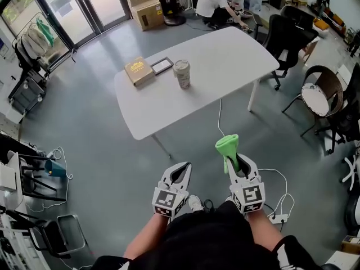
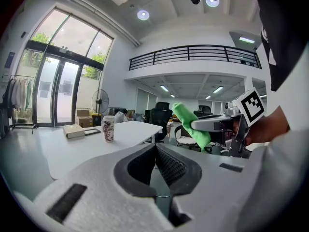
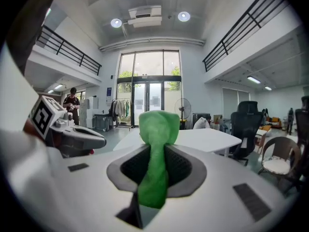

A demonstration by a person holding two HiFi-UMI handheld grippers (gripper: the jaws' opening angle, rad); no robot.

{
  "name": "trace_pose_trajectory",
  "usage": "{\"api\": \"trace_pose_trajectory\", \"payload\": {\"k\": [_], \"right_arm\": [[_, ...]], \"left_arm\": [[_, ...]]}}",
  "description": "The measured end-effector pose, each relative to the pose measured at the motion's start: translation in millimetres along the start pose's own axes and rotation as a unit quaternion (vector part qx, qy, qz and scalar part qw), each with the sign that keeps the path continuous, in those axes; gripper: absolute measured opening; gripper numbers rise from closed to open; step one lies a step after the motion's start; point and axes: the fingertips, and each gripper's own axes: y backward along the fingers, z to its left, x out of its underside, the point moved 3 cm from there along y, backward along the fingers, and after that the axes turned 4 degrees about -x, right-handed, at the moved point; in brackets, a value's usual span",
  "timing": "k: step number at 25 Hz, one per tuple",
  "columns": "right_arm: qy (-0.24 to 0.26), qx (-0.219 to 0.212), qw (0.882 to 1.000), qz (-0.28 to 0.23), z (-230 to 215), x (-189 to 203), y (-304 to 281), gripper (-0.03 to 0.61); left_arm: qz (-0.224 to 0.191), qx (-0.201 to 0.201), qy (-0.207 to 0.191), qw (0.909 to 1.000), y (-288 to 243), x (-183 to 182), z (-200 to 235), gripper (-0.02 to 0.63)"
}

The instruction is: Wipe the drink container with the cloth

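As right gripper (image 1: 236,163) clamps cloth (image 1: 227,146), cup (image 1: 181,73) stands central on table (image 1: 225,55).

Green cloth (image 1: 227,147); white table (image 1: 236,55); patterned cup (image 1: 181,73); tan book (image 1: 138,70).

Print on cup (image 1: 181,73) & book (image 1: 139,71) too small to read. Lower end of cloth (image 3: 158,124) is buried btw my right tongs (image 3: 155,149). Cloth blocks part of desk (image 3: 212,138) in right gripper view.
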Motion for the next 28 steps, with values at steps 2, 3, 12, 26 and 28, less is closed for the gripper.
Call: {"api": "trace_pose_trajectory", "payload": {"k": [2, 3, 12, 26, 28], "right_arm": [[-0.031, -0.002, 0.999, -0.006, 5, 1, -5, 0.095], [-0.041, -0.001, 0.999, -0.010, 6, 0, -8, 0.097], [-0.045, -0.026, 0.998, -0.026, 1, -29, -66, 0.098], [-0.022, -0.088, 0.996, -0.011, -66, -52, -196, 0.098], [-0.018, -0.101, 0.995, -0.006, -80, -57, -211, 0.098]], "left_arm": [[0.003, 0.001, -0.004, 1.0000, 5, 5, 9, 0.011], [0.004, 0.000, -0.005, 1.0000, 7, 6, 14, 0.011], [0.002, -0.021, 0.001, 0.9998, -5, -5, 54, 0.011], [0.021, -0.094, 0.019, 0.9952, -99, -27, 137, 0.011], [0.024, -0.101, 0.021, 0.9944, -118, -35, 141, 0.011]]}}
